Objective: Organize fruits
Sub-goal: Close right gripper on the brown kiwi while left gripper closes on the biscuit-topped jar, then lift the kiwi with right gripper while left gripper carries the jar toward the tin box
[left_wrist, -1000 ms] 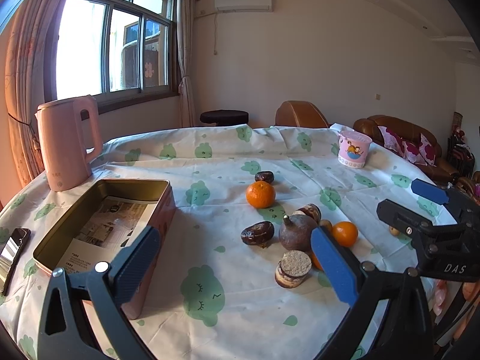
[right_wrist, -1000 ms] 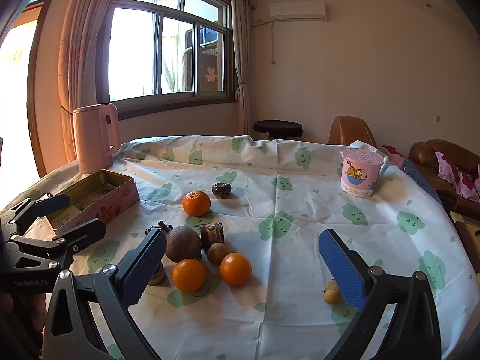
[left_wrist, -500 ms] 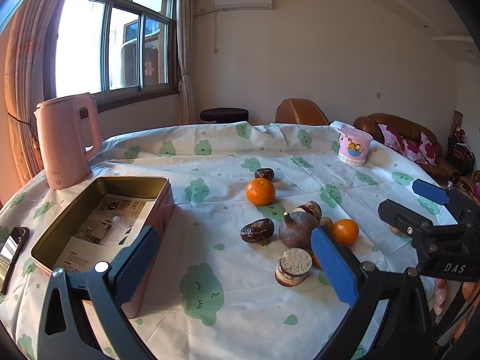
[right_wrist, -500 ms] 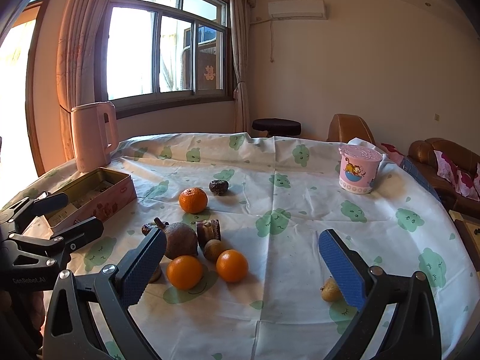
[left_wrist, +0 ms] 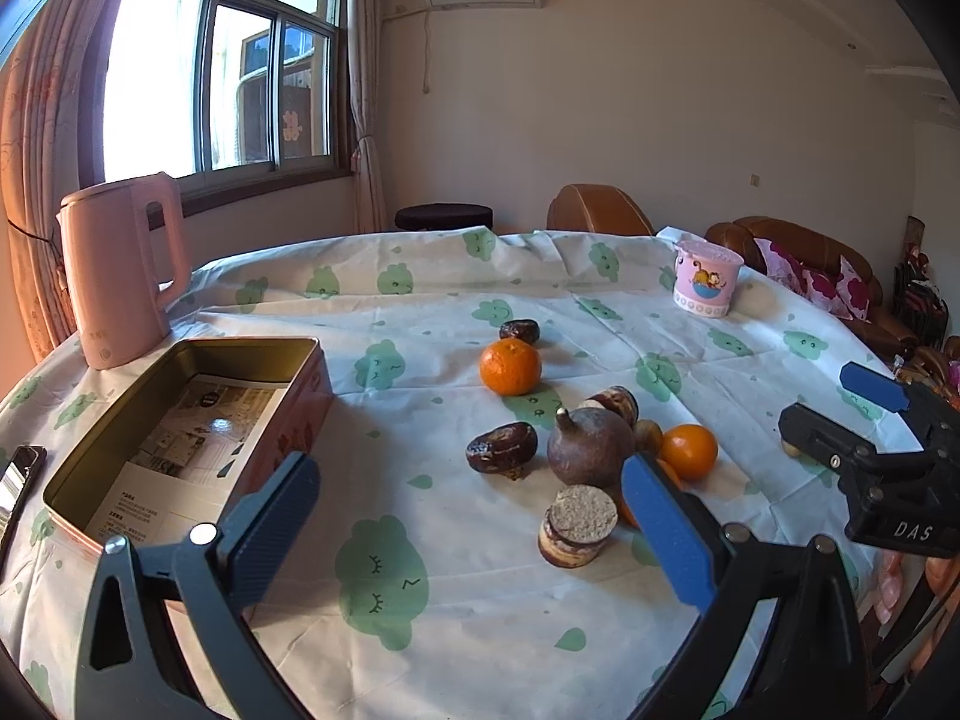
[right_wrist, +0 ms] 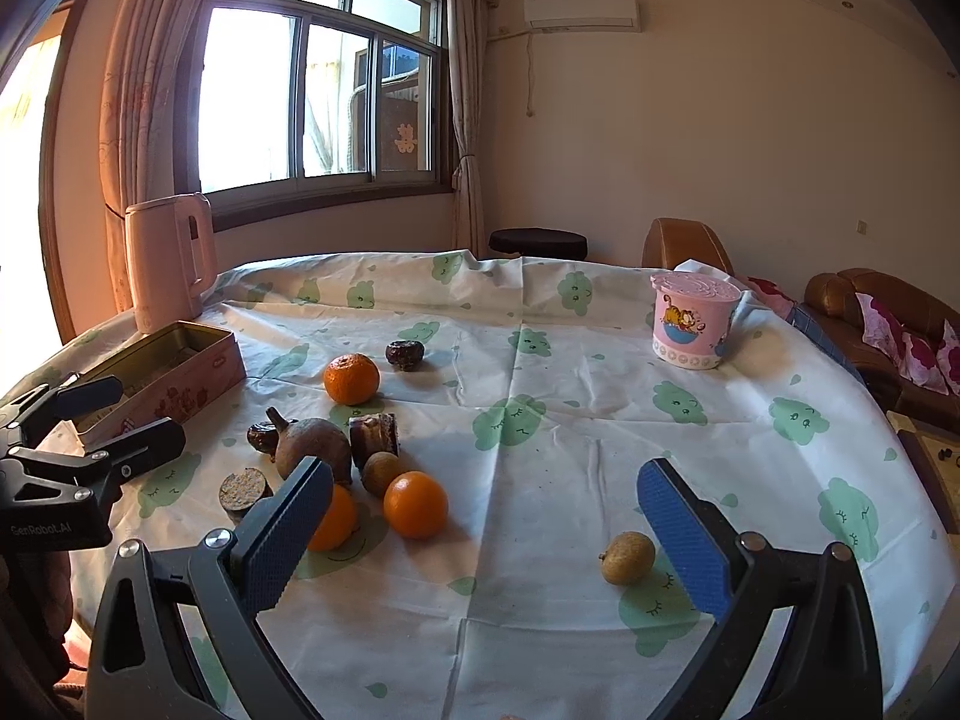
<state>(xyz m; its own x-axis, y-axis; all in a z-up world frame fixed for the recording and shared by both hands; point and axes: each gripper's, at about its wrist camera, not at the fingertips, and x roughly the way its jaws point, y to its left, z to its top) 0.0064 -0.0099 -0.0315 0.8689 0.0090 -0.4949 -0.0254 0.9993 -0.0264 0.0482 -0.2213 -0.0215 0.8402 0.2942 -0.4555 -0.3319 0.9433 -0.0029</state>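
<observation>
A cluster of fruit lies mid-table: a tangerine (left_wrist: 510, 366), a dark date (left_wrist: 501, 447), a brown round fruit with a stem (left_wrist: 589, 447), a cut cork-topped piece (left_wrist: 577, 525) and another orange (left_wrist: 689, 451). An open pink tin (left_wrist: 180, 420) stands to the left. My left gripper (left_wrist: 468, 534) hovers open over the cloth near the tin, holding nothing. In the right wrist view the same oranges (right_wrist: 415, 505) lie left of centre and a small longan (right_wrist: 627, 557) sits alone beside the right finger. My right gripper (right_wrist: 486, 537) is open and empty.
A pink kettle (left_wrist: 120, 270) stands behind the tin. A pink cartoon cup (right_wrist: 693, 321) sits at the far right of the table. A phone (left_wrist: 18, 489) lies at the left edge. Chairs and a sofa (right_wrist: 888, 324) ring the round table.
Both grippers have drifted slightly forward and lower toward the fruit; the fruit and tin have not moved. Both stay open.
</observation>
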